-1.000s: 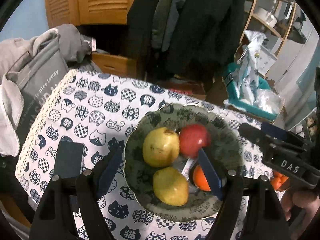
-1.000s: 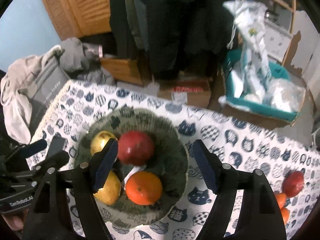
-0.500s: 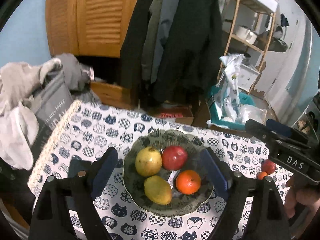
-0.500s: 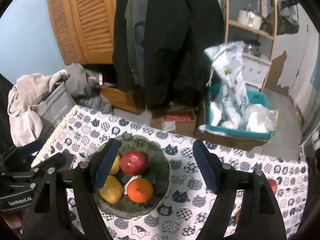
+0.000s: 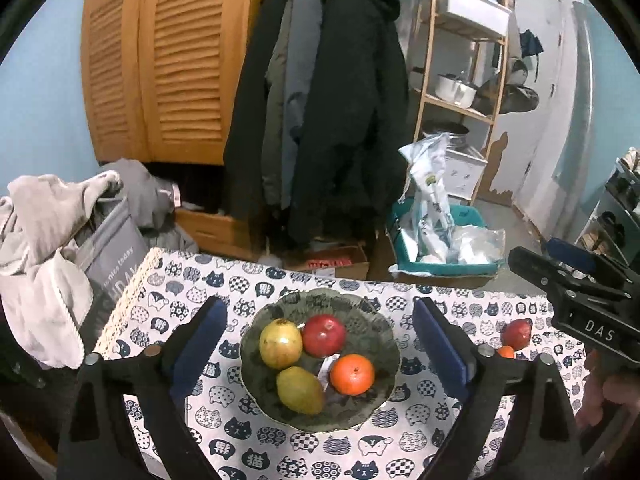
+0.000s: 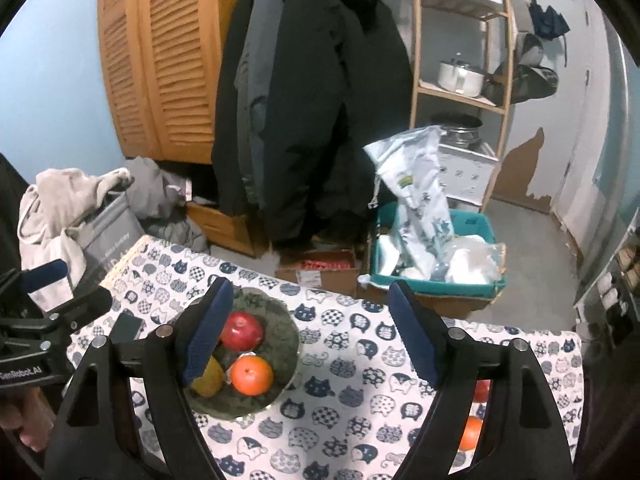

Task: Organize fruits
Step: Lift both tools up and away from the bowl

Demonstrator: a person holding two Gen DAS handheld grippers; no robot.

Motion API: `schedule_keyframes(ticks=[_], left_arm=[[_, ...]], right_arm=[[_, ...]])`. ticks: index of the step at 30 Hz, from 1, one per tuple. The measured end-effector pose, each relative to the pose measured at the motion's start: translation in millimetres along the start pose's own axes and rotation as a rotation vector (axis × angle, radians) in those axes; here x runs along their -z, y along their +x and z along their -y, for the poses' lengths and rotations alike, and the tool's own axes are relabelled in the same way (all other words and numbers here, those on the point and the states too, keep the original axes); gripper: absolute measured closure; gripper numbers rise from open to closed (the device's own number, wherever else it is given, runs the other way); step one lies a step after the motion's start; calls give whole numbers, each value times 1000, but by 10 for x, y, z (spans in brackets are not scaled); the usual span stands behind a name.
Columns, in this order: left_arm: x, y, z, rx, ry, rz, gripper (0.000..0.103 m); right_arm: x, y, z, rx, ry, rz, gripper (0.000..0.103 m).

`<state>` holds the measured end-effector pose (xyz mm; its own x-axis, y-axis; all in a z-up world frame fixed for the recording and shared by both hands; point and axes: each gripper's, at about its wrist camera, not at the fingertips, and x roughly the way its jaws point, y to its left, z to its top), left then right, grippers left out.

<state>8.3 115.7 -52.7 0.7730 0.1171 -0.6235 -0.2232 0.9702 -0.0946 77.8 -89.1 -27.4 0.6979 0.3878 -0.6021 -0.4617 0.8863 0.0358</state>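
The dark green bowl (image 5: 320,364) sits on the cat-print cloth covering the surface (image 5: 256,280) and holds a red apple (image 5: 324,335), two yellow-green pears (image 5: 281,343) and an orange (image 5: 352,374). Off to its right, well apart from it, another red apple (image 5: 517,333) and an orange (image 5: 506,352) lie loose on the cloth; the right wrist view shows them low at its right edge, partly hidden behind that tool.

The left gripper (image 5: 320,356) hovers above the bowl, its fingers wide apart and empty. The right gripper (image 6: 310,334) is raised too, fingers spread, holding nothing.

The likely step is fetching the loose fruit. The right gripper is the nearer one: swing it over the loose apple, come down with the fingers straddling its widest part, close gently so the round skin does not squirt out, then set it in the bowl's open gap instead of on the fruit already there.
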Motion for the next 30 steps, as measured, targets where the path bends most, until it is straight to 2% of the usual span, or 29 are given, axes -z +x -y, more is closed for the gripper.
schedule_keyframes(ticks=[3,8,18,30], left_arm=[[-6,-76,107,14,21,22,3],[-1,-166,349,24,73,46,3],[15,-241,759,72,142,54,2],[33,-217,1223,110,203,40,1]], right_arm=[[36,-122,104,17,3,12,21],[161,-321,279,51,-1,29,20],[451,-679,759,112,2,32,19],[738,-862,1333,178,64,26,19]])
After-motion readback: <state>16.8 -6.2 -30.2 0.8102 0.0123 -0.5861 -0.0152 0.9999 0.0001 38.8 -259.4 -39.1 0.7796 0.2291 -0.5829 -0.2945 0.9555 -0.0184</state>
